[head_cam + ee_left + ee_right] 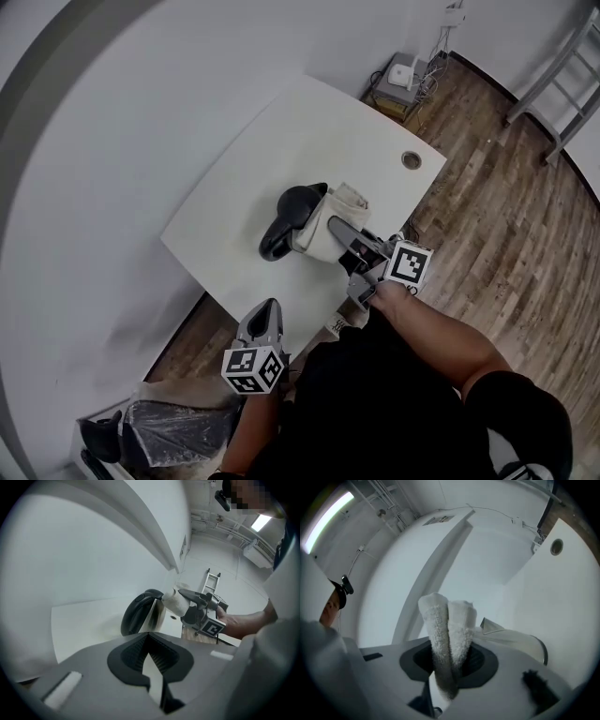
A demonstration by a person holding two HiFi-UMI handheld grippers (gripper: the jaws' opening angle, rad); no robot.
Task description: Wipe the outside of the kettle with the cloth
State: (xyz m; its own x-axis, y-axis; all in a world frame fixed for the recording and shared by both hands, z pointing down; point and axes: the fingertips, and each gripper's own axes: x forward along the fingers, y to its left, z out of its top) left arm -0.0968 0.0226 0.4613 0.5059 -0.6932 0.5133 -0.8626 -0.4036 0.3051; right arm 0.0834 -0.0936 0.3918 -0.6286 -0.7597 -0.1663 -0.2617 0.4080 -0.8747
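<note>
Kettle point(140, 613), mid-surface: rigid, smooth, probably slippery, best steadied by its handle point(278, 239); cloth point(449, 620): soft, light, pinched by right hand-held gripper point(450, 667); left hand-held gripper point(150, 663) pressed together, empty.

White table point(281, 141) across mid-frame, over wood-plank floor point(506, 216), with a round cable grommet point(411, 159) near its upper right corner. On it, toward the lower right edge, a kettle point(291, 217) with black handle
</note>
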